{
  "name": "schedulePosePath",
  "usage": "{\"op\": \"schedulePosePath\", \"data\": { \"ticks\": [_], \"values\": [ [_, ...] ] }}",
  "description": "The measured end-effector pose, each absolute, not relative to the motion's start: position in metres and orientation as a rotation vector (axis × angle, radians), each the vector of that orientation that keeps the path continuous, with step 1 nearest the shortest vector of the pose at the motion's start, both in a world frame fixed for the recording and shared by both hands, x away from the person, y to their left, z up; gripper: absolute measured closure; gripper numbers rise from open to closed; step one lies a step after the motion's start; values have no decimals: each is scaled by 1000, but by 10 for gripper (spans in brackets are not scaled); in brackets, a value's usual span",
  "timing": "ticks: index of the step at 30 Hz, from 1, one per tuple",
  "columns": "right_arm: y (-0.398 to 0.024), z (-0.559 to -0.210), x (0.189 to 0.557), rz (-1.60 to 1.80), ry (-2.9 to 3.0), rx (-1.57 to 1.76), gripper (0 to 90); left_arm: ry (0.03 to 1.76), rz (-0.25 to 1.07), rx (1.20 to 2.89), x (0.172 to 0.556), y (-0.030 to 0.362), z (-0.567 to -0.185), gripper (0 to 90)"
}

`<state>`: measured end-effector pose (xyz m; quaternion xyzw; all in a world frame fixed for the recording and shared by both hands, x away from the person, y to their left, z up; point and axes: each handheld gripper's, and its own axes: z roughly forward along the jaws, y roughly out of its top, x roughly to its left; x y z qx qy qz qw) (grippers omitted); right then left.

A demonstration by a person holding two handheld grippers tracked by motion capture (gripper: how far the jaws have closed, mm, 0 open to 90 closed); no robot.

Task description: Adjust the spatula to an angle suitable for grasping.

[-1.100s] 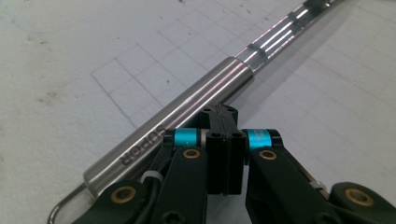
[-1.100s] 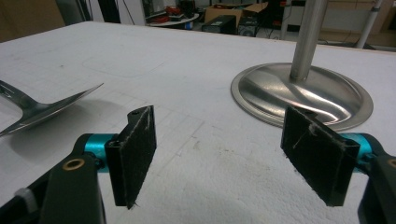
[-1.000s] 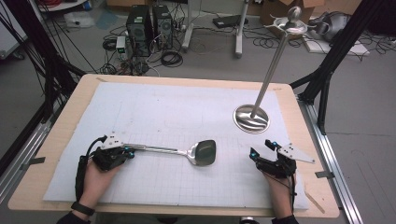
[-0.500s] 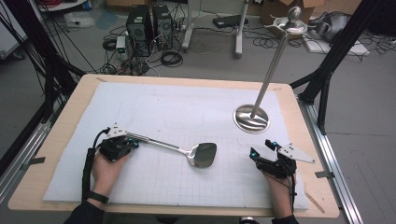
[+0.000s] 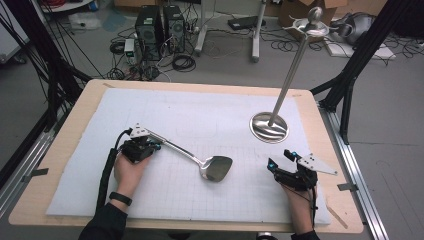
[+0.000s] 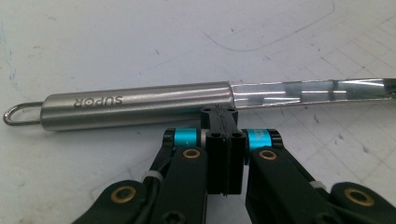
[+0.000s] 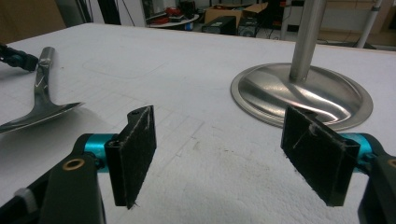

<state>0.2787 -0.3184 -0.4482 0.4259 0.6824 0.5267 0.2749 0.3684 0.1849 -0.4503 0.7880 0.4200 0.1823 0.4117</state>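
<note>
Pushing with jaws pressed together and empty, the left gripper (image 5: 141, 146) could skid the spatula (image 5: 200, 160), lying toward 4 o'clock from it, into the stand (image 5: 269, 127), while the right gripper (image 5: 290, 167) gapes idle.

The left hand (image 5: 129, 170) holds the black left gripper (image 5: 141, 146) with its two jaws pressed tight together, and off to its right the right hand (image 5: 300, 197) holds the black right gripper (image 5: 281, 161) low, with its two jaws standing wide apart.
</note>
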Motion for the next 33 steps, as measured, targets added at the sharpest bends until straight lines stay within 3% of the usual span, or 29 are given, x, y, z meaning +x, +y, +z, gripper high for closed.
{"op": "schedulePosePath", "data": {
  "ticks": [9, 15, 20, 24, 33],
  "values": [
    [-318, -448, 278, 1415, 1836, 1147, 258, 1032, 485, 1972, 368, 187, -449, 894],
    [-318, -448, 278, 1414, 1836, 1146, 258, 924, 558, 1953, 358, 197, -435, 850],
    [-318, -448, 278, 1414, 1836, 1144, 258, 904, 590, 1856, 345, 218, -433, 817],
    [-318, -448, 278, 1411, 1838, 1143, 258, 907, 585, 1815, 338, 236, -435, 719],
    [-318, -448, 279, 1410, 1837, 1141, 258, 899, 638, 1791, 317, 272, -440, 351]
  ]
}}
